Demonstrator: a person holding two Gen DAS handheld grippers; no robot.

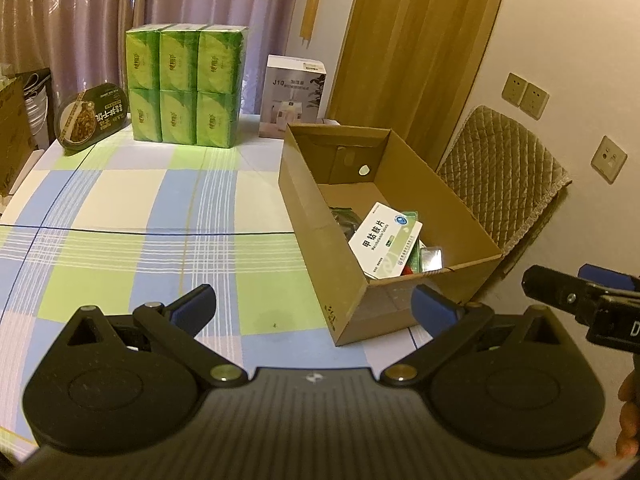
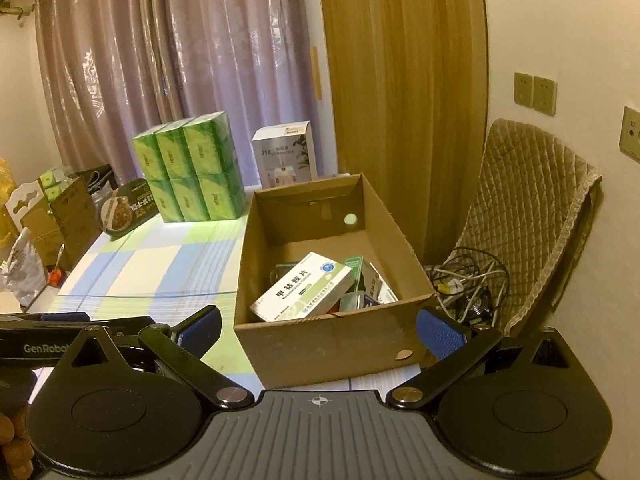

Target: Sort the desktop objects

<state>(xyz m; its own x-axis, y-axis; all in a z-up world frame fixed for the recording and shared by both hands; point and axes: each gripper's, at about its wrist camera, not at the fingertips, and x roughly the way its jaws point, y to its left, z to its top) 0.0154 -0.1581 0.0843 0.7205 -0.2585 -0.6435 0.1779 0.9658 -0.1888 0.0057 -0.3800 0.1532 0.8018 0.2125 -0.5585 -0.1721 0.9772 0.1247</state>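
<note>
An open cardboard box [image 1: 320,208] [image 2: 332,340] stands on the right part of the checked tablecloth. Inside it lie a white and green medicine box [image 1: 386,240] [image 2: 306,286] and several smaller items under it. My left gripper [image 1: 314,304] is open and empty, held above the cloth just left of the box's near corner. My right gripper [image 2: 320,330] is open and empty, in front of the box's near wall. The right gripper also shows at the right edge of the left wrist view [image 1: 580,296].
A pack of green tissue boxes [image 1: 184,84] [image 2: 192,176], an oval food tub [image 1: 94,114] [image 2: 128,208] and a white appliance box [image 1: 294,96] [image 2: 286,154] stand at the table's far edge. A quilted chair [image 2: 528,220] with cables [image 2: 468,280] is right of the table.
</note>
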